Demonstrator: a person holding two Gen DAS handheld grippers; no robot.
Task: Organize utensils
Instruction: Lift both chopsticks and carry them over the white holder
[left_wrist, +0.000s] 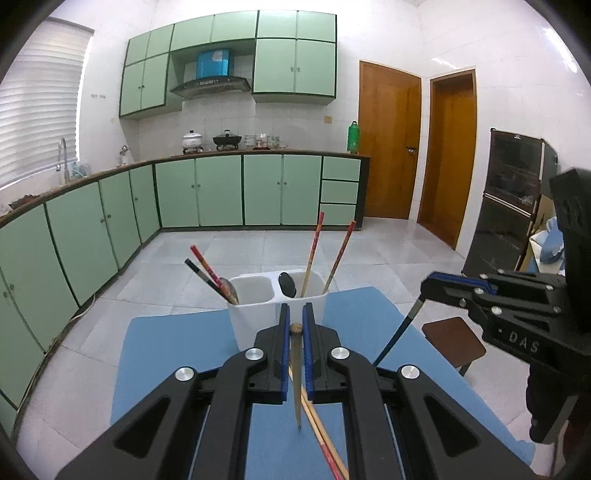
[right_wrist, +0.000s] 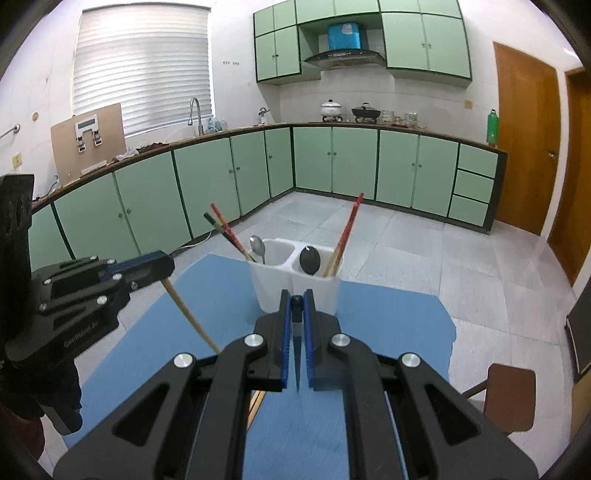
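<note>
With your left gripper (left_wrist: 295, 325) clamped on a wooden chopstick (right_wrist: 190, 317) and your right gripper (right_wrist: 297, 306) on a dark chopstick (left_wrist: 397, 336), both hang tip-down for dropping into the far two-compartment white holder (right_wrist: 295, 284); your grippers hide their upper ends.

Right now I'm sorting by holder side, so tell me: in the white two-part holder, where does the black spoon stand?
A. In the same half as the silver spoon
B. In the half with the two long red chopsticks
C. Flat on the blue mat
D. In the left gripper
B: the black spoon stands in the holder half that also has the two long red chopsticks, while the silver spoon is in the other half.
</note>
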